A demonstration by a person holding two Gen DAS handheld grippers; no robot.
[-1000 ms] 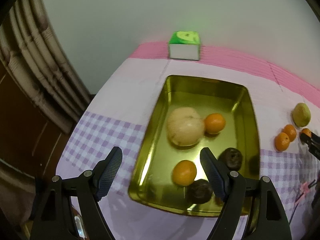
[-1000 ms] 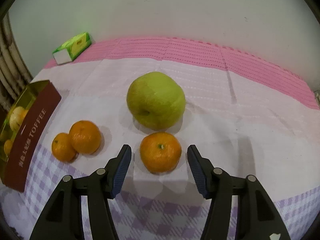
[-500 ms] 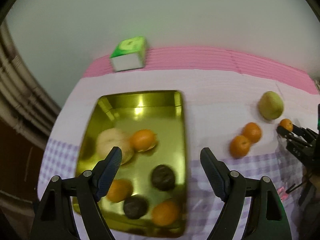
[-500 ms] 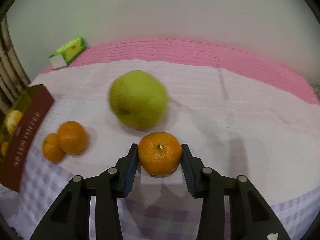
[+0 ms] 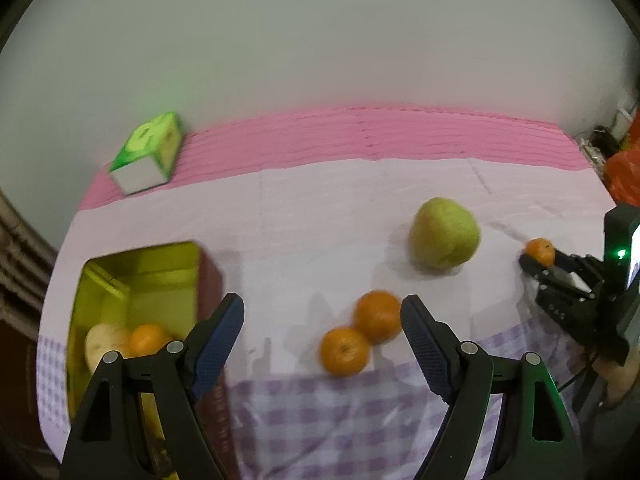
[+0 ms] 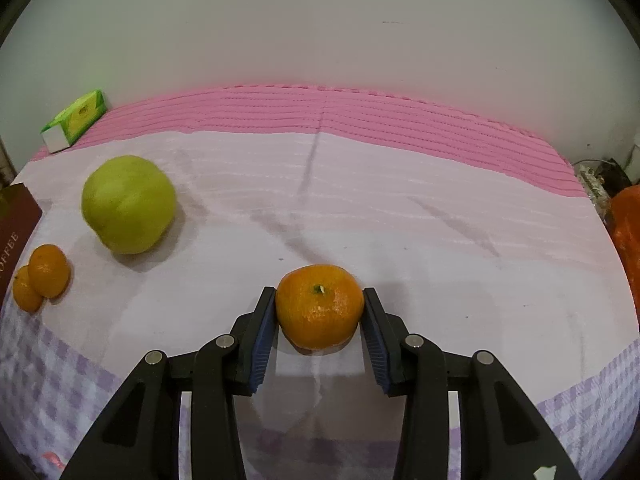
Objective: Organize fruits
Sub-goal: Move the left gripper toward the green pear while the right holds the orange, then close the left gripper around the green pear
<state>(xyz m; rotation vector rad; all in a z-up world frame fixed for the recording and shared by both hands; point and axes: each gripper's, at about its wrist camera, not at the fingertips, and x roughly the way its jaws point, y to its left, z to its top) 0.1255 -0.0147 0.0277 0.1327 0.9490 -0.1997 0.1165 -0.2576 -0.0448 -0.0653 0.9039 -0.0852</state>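
My right gripper (image 6: 319, 314) is shut on a tangerine (image 6: 319, 306), both pads pressed against its sides just above the cloth. The same tangerine (image 5: 540, 251) shows at the tip of the right gripper (image 5: 538, 258) at the far right of the left wrist view. My left gripper (image 5: 322, 330) stands open above two tangerines (image 5: 362, 334) that lie touching each other, nothing between its pads. A large green apple (image 5: 445, 238) rests beyond them; in the right wrist view the green apple (image 6: 128, 204) and two tangerines (image 6: 40, 276) lie to the left. The gold tin tray (image 5: 140, 264) holds a pale fruit and a tangerine.
A green tissue box (image 5: 148, 152) sits at the back left on the pink band of the cloth. An orange bag (image 6: 628, 220) lies past the table's right end. The tray's brown wall (image 6: 14, 224) shows at the left edge.
My right gripper closed on the tangerine and carried it rightward, away from the apple. My left gripper swung right from over the tray to above the two loose tangerines.
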